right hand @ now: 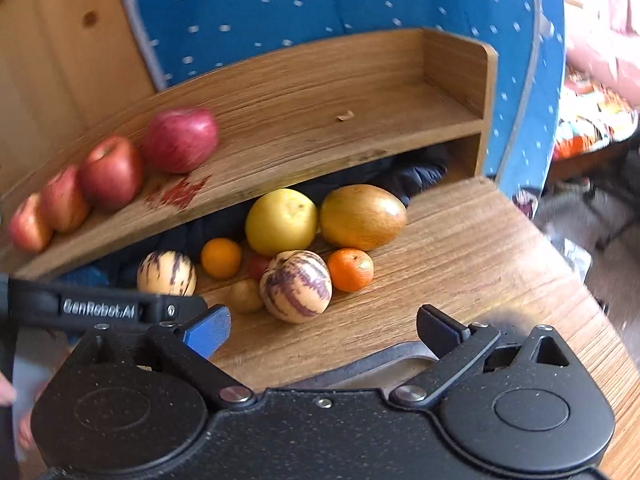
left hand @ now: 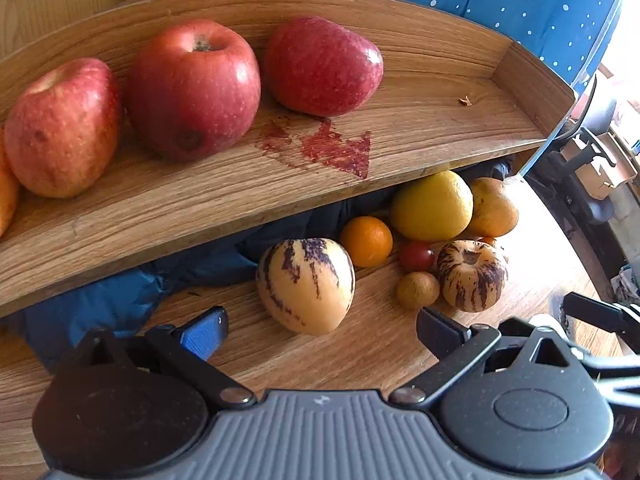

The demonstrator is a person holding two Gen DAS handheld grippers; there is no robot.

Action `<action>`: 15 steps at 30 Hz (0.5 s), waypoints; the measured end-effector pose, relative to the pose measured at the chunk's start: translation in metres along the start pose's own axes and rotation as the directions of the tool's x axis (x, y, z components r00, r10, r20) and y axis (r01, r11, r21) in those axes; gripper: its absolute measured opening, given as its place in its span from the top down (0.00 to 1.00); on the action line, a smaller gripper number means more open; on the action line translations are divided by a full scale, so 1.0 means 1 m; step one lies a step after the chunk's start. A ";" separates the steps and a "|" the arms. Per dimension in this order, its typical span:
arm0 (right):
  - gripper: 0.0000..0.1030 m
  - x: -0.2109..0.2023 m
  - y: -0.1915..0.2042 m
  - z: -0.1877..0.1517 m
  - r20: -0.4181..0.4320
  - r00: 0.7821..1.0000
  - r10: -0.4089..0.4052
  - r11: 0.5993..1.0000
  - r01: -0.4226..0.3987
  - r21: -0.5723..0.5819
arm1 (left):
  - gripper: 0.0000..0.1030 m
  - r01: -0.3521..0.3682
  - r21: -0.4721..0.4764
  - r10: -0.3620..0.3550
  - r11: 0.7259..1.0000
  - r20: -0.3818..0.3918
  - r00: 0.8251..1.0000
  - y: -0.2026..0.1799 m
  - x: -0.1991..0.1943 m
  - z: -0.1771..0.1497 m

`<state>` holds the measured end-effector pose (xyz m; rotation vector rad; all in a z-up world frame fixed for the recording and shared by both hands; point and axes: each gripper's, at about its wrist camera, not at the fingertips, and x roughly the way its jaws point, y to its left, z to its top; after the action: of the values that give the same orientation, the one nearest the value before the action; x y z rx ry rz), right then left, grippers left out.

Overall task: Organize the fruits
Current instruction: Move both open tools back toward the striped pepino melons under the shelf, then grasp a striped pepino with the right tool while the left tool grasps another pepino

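Since my left gripper (left hand: 322, 326) and my right gripper (right hand: 324, 326) are both wide open and holding nothing, I get to pick which fruit to take.

Some red apples (left hand: 194, 88) already sit in a row on the wooden shelf (left hand: 420, 92). The other fruits lie in a bunch on the table (right hand: 480, 240), just under the front edge of the shelf.

The closest one to my left gripper is a stripy melon (left hand: 306, 284). It is egg-shaped and smooth, so I think it could slip. Its skin looks thin, and I guess it bruises if I squeeze hard. I would hold it across its fat middle, softly.

A second stripy melon (right hand: 296, 286) is closest to my right gripper. It touches a little orange (right hand: 351, 269) and a small brown fruit (right hand: 246, 295), so I might bump them and make them roll.

The big yellow fruit (right hand: 281, 222) looks heavy and too wide for an easy grip. The small red tomato (left hand: 417, 256) looks soft and squishy, so it needs the softest hold of all.
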<state>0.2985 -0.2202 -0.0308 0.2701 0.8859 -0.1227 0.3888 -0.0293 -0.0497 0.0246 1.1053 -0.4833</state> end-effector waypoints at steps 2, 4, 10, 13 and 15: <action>0.07 0.005 -0.001 0.004 -0.009 1.000 0.001 1.000 -0.001 0.016 | 0.04 0.001 0.003 -0.002 1.000 0.014 1.000 0.001 0.000 -0.001; 0.10 0.009 0.001 0.007 -0.015 1.000 0.017 1.000 -0.017 0.023 | 0.07 0.000 0.010 -0.001 1.000 0.031 1.000 0.001 0.000 -0.001; 0.21 0.021 0.008 0.015 -0.021 0.998 0.055 0.998 -0.055 0.019 | 0.21 0.021 0.004 -0.022 1.000 0.062 0.998 0.007 -0.001 0.003; 0.28 0.027 0.008 0.018 -0.030 0.998 0.060 0.997 -0.058 0.048 | 0.27 0.032 -0.005 -0.032 0.999 0.067 0.997 0.009 0.000 0.006; 0.32 0.030 0.006 0.019 -0.034 0.997 0.064 0.995 -0.061 0.075 | 0.31 0.034 -0.006 -0.034 0.999 0.070 0.997 0.009 0.000 0.007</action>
<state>0.3331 -0.2194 -0.0416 0.3699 0.9094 -0.0931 0.3979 -0.0232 -0.0481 -0.0171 1.0403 -0.5070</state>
